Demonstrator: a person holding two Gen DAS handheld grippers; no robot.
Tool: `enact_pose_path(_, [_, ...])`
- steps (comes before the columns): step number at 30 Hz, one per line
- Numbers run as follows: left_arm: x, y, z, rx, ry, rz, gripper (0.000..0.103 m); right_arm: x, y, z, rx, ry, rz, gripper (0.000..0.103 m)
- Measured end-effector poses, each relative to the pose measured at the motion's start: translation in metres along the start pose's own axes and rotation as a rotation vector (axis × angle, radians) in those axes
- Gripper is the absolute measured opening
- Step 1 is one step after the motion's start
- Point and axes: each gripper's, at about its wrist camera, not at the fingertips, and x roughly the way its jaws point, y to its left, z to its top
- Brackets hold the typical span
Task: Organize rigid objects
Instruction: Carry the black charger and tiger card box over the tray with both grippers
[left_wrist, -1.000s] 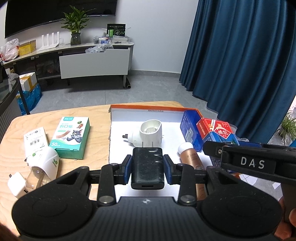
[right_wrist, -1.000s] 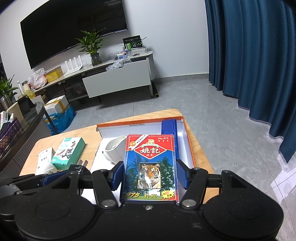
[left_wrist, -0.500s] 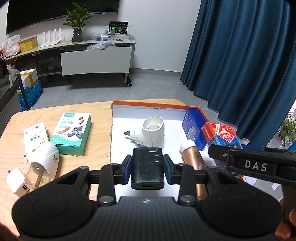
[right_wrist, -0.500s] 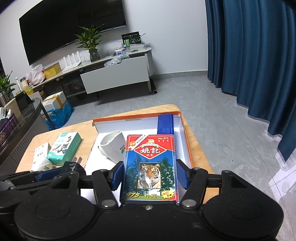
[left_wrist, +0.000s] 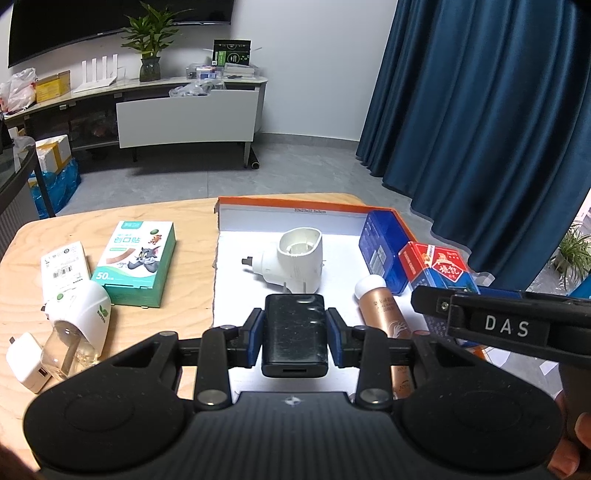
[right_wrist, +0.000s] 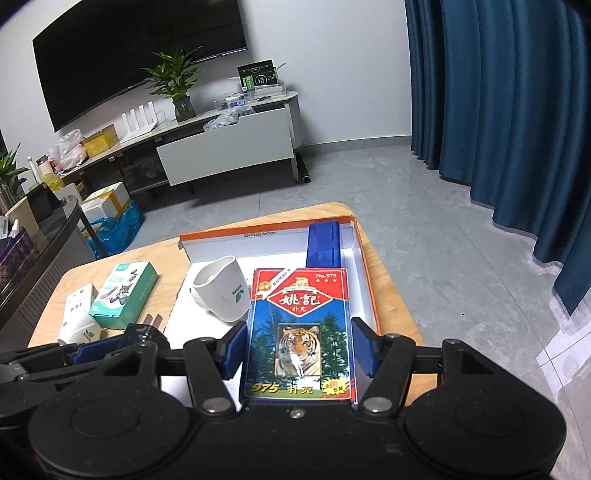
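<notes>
My left gripper (left_wrist: 295, 334) is shut on a black rectangular charger block (left_wrist: 295, 328), held over the near part of the orange-rimmed white tray (left_wrist: 295, 202). My right gripper (right_wrist: 299, 349) is shut on a red and blue playing-card box with a tiger picture (right_wrist: 299, 325), held over the tray's right side (right_wrist: 364, 280). That card box (left_wrist: 439, 269) and the right gripper's finger (left_wrist: 498, 325) show at the right of the left wrist view. In the tray lie a white plug-in device (left_wrist: 295, 258), a blue box (left_wrist: 380, 243) and a copper-coloured bottle (left_wrist: 384, 310).
Left of the tray, the wooden table (left_wrist: 192, 229) carries a green plaster box (left_wrist: 136, 258), a small white box (left_wrist: 64, 266), a white plug-in with a glass bottle (left_wrist: 81, 317) and a white charger cube (left_wrist: 26, 362). Blue curtains (left_wrist: 480, 129) hang to the right.
</notes>
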Motion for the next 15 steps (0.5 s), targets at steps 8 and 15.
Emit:
enact_pose_path(8, [0.0023,0.0006,-0.0002,-0.002,0.004,-0.002,0.037,-0.0003,-0.0008,0.0002,-0.007,0.005,0.005,0.071])
enact_pose_path(15, [0.0033,0.0000,-0.0004,-0.001,0.007,-0.006,0.037,0.0012,0.0008,0.0011,-0.011,0.011,0.007,0.071])
